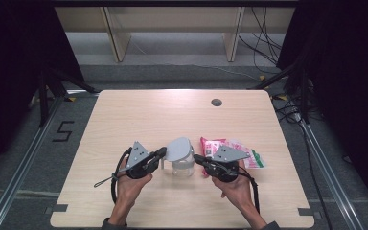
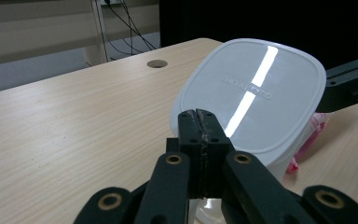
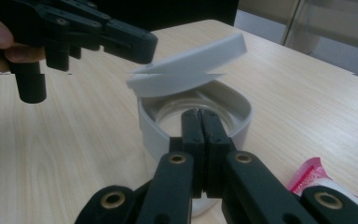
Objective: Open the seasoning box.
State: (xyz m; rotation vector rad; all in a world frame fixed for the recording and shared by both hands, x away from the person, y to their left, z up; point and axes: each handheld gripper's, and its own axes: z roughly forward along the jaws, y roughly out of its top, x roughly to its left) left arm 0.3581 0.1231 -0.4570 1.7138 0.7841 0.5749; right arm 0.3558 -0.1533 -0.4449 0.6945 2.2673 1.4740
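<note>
Left claw is pinching the white lid by its edge, tilting it up off the clear container at mid-desk. Right claw is clamping the container's rim, steadying it. Judged step: lid removal. Next: lifting the lid clear, setting it aside; pink packets are lying just beside.

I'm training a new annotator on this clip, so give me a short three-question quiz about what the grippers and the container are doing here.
1. True or false: the white lid lies flat and sealed on the clear container.
2. Which gripper grips the lid's edge? A) left gripper B) right gripper C) neither
3. Fill in: the pink packets lie on the table beside the person's ____ hand.

Key:
1. False: the lid is tilted up, one side raised off the rim.
2. A; the right gripper's fingers are shut on the container's near wall.
3. right
</note>
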